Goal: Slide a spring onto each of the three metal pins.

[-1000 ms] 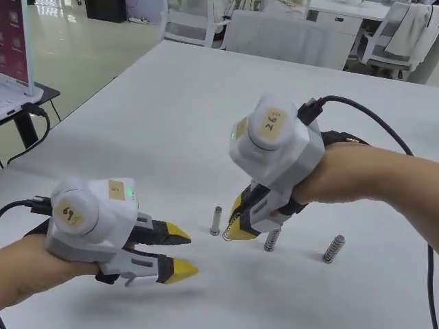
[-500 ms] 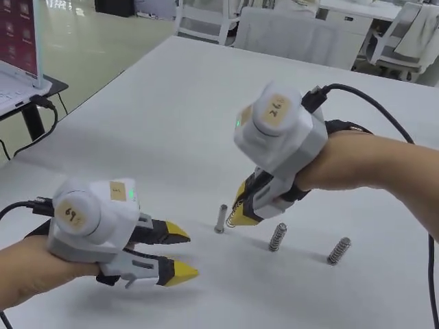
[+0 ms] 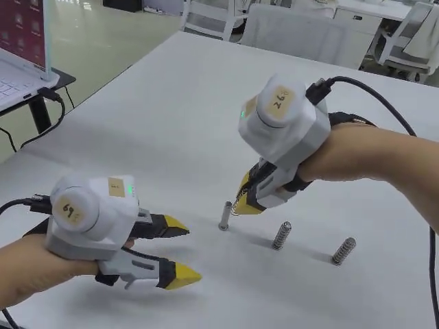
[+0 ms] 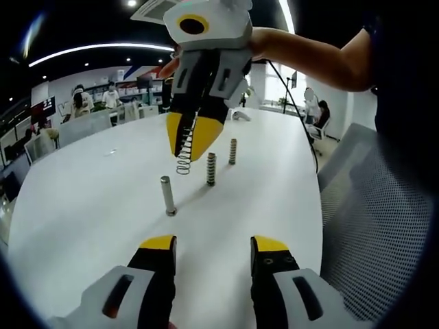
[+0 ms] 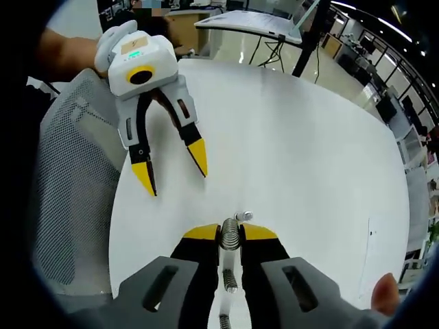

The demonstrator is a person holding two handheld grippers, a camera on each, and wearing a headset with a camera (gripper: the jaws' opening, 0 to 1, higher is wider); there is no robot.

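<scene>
A bare metal pin [image 3: 225, 215] stands upright on the white table [image 3: 164, 103]. Two more pins to its right carry springs [image 3: 281, 235] [image 3: 343, 251]. My right gripper [image 3: 248, 200] is shut on a loose spring [image 3: 238, 203], held tilted just above and right of the bare pin's top. In the right gripper view the spring [image 5: 231, 241] sits between the yellow tips, with the pin's top [image 5: 241, 217] just beyond. The left gripper [image 3: 182, 250] hovers open at the near left, holding nothing. The left gripper view shows the bare pin [image 4: 167, 196] and the held spring [image 4: 184, 154].
A laptop on a side stand [image 3: 14, 68] is off the table's left edge. Chairs [image 3: 302, 31] line the far side. A black cable [image 3: 384, 96] runs back from the right gripper. A mesh chair [image 4: 370, 226] is close by.
My right gripper has lifted the spring from table level beside the bare pin to just above the pin's top. The left gripper has hardly moved. The head camera has shifted.
</scene>
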